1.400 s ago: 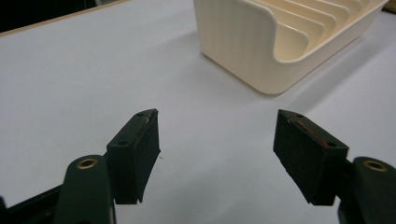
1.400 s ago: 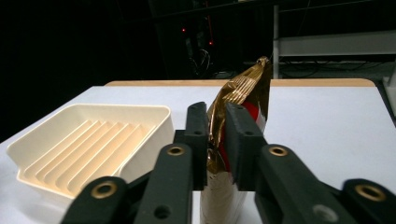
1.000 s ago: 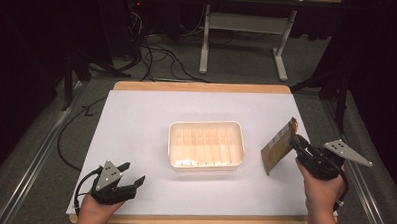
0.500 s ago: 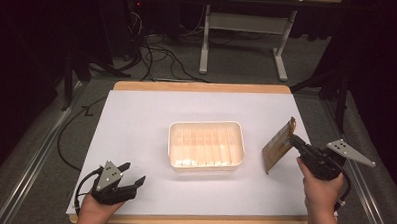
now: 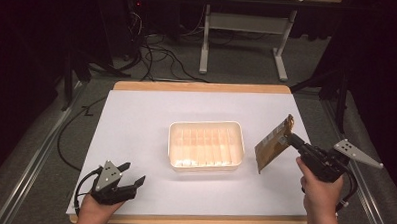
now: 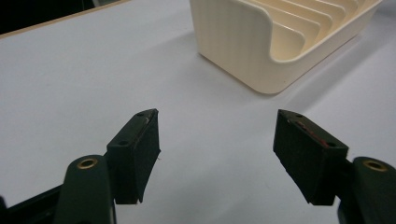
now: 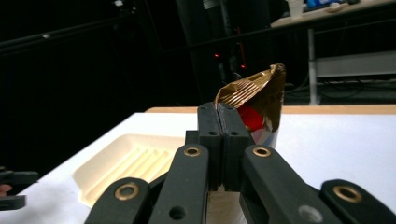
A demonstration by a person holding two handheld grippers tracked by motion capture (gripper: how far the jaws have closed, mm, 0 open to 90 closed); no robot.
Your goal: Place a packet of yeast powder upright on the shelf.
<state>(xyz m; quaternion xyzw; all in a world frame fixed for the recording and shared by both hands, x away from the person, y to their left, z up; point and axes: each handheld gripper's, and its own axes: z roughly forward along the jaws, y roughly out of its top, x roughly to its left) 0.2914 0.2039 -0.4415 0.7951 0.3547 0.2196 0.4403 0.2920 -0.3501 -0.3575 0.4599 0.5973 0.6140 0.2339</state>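
You're working in a lab or test room: beyond the table [image 5: 136, 115], with its white sheet on a wooden top, cables [image 5: 158, 60] sprawl over grey carpet. Behind them stands a desk frame [image 5: 239, 38], and left of it dark equipment (small red lights [image 7: 229, 60] glow there). Everything around the table is dim.

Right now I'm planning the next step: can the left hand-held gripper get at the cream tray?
Probably yes: the left hand-held gripper is open, with bare white table between it and the cream tray.

Glossy gold foil packet [image 5: 274, 143], smooth cream plastic tray [image 5: 205, 165], matt white tabletop [image 5: 136, 125]
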